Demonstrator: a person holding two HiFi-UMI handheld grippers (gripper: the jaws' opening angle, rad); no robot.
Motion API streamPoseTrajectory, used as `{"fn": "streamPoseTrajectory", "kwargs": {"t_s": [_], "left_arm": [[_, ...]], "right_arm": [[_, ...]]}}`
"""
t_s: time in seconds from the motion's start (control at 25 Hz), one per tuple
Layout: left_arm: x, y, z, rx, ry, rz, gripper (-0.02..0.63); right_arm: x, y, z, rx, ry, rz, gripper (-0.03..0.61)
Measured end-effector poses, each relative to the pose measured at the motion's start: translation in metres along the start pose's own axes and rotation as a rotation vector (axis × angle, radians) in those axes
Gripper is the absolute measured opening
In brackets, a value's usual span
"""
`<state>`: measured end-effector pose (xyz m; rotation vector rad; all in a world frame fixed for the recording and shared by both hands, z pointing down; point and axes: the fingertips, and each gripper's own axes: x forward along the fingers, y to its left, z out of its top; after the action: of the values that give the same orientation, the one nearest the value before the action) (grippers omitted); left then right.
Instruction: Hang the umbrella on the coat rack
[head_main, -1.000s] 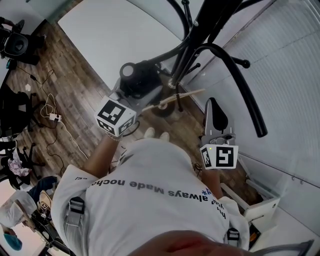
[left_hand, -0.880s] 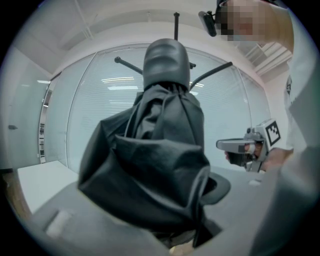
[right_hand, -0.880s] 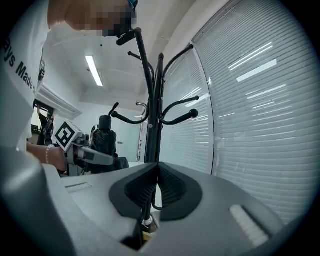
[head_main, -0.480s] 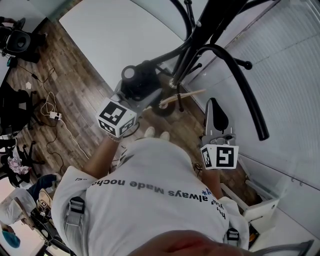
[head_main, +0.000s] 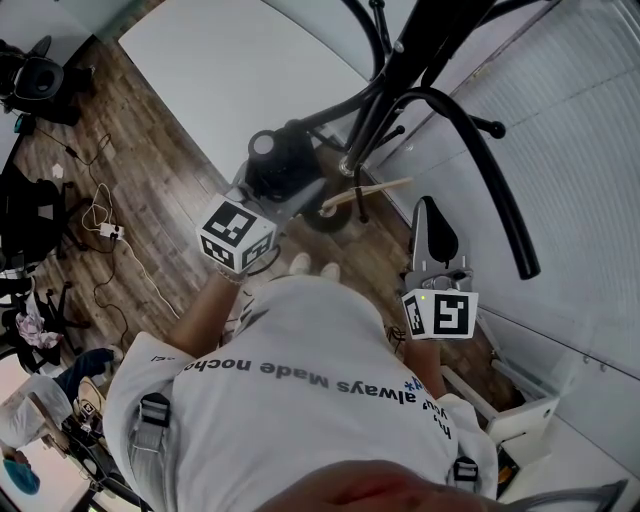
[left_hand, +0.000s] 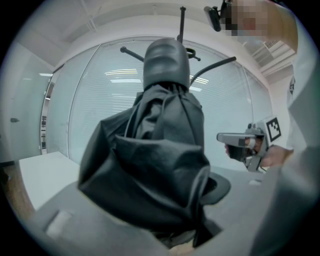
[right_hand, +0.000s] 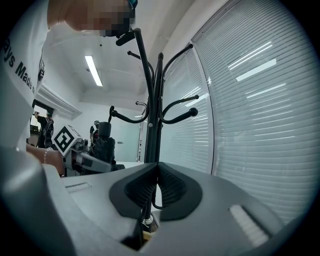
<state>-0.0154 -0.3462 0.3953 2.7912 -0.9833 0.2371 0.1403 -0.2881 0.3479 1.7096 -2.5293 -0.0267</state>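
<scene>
Right gripper (right_hand: 158, 169): ribbed black pads meet at the tips, nothing gripped, narrow slit below them. Coat rack (right_hand: 156, 100) straight ahead beyond the tips, black pole upright, curved arms branching to both sides. Blinds (right_hand: 250, 100) fill the right. Low at left: left gripper (right_hand: 100, 164), black umbrella (right_hand: 103, 142) standing up from its jaws, apart from the rack. Lettered white shirt (right_hand: 22, 65) upper left; strip light (right_hand: 93, 70) on the ceiling behind

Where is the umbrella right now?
In the head view, the umbrella is left of centre, held by the left gripper, just left of the coat rack pole.
</scene>
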Motion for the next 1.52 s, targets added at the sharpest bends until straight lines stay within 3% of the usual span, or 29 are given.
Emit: {"fn": "streamPoseTrajectory", "kwargs": {"t_s": [0.92,1.52], "left_arm": [[0.014,0.000,0.014,0.038,0.052,-0.009,0.276],[0.047,0.002,0.017,0.060,0.108,-0.056,0.276]], "right_arm": [[-0.007,0.003,0.003,-0.003,-0.009,-0.004,0.002],[-0.012,0.006,0.002,-0.004,-0.006,-0.018,0.002]]}}
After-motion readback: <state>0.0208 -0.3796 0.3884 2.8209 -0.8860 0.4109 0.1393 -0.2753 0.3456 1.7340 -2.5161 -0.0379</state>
